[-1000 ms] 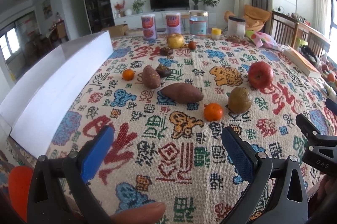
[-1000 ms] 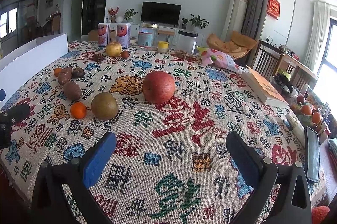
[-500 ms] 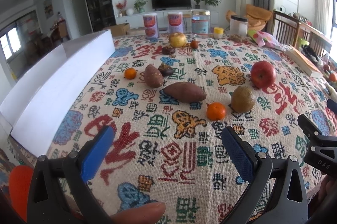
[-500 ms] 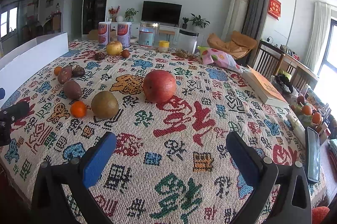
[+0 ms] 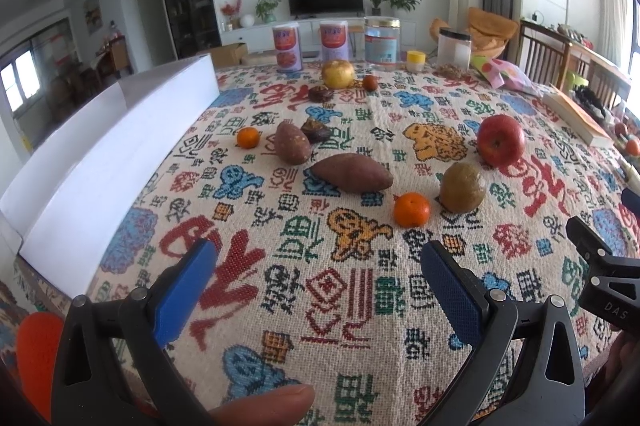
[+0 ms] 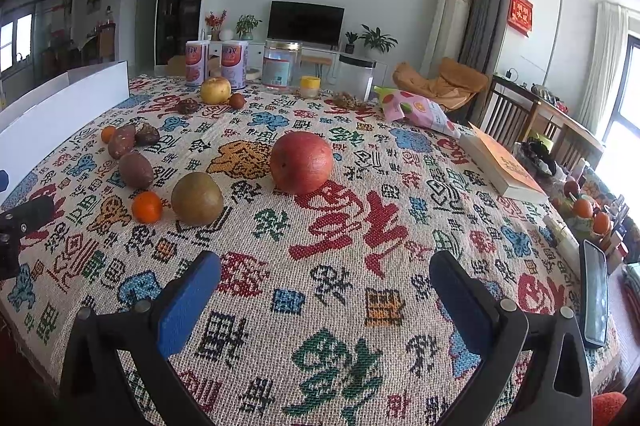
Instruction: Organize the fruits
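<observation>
Nearest the cameras, the left gripper (image 5: 316,268) and the right gripper (image 6: 324,276) hover over the patterned tablecloth (image 6: 340,306) — each with its blue pads spread wide and nothing between them. A fingertip (image 5: 272,404) shows at the bottom edge of the left view. Just beyond the left gripper lie a small orange (image 5: 412,209) and, just beside it, a brownish pear (image 5: 463,188). Behind them rest a long sweet potato (image 5: 352,173) and a rounder one (image 5: 293,143), with a second small orange (image 5: 247,137) to their left. The red apple (image 6: 301,162) sits ahead of the right gripper — well apart from it. A white box (image 5: 100,162) lines the table's left edge. At the far end stand a yellow apple (image 5: 338,74) and several canisters (image 5: 286,49).
</observation>
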Action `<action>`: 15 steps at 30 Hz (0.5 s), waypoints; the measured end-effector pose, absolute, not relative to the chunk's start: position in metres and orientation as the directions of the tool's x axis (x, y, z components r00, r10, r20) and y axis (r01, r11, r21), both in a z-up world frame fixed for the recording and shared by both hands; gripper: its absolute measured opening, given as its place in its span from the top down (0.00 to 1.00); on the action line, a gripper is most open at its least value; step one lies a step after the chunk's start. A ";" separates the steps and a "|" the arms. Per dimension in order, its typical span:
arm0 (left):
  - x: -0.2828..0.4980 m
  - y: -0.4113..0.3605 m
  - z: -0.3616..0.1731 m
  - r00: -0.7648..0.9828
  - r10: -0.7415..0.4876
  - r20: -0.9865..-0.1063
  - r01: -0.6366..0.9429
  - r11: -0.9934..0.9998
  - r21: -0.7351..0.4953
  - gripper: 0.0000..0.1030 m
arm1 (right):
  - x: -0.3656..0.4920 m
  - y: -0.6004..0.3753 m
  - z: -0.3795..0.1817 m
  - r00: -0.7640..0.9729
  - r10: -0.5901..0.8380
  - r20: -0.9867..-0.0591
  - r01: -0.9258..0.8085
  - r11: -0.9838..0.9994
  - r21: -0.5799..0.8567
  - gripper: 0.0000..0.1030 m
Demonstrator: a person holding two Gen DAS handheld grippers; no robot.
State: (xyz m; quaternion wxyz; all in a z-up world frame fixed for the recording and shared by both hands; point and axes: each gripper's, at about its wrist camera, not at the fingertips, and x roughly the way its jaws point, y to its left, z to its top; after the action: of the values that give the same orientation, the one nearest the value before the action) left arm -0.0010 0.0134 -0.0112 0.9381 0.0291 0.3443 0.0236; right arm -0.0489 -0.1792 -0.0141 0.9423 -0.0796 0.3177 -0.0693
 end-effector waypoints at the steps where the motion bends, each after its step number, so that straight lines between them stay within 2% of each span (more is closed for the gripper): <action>1: -0.001 0.013 -0.011 0.762 0.064 -0.645 -0.024 0.997 0.071 0.01 | -0.049 -0.180 -0.015 0.787 -0.181 -0.589 0.080 0.978 -0.194 0.00; 15: -0.002 0.015 -0.010 0.764 0.067 -0.642 -0.030 0.997 0.068 0.01 | -0.048 -0.180 -0.015 0.785 -0.182 -0.592 0.078 0.977 -0.196 0.00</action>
State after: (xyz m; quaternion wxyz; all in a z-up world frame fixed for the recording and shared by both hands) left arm -0.0016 0.0152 -0.0101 0.9386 0.0269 0.3428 0.0260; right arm -0.0483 -0.1799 -0.0151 0.9413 -0.0807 0.3204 -0.0691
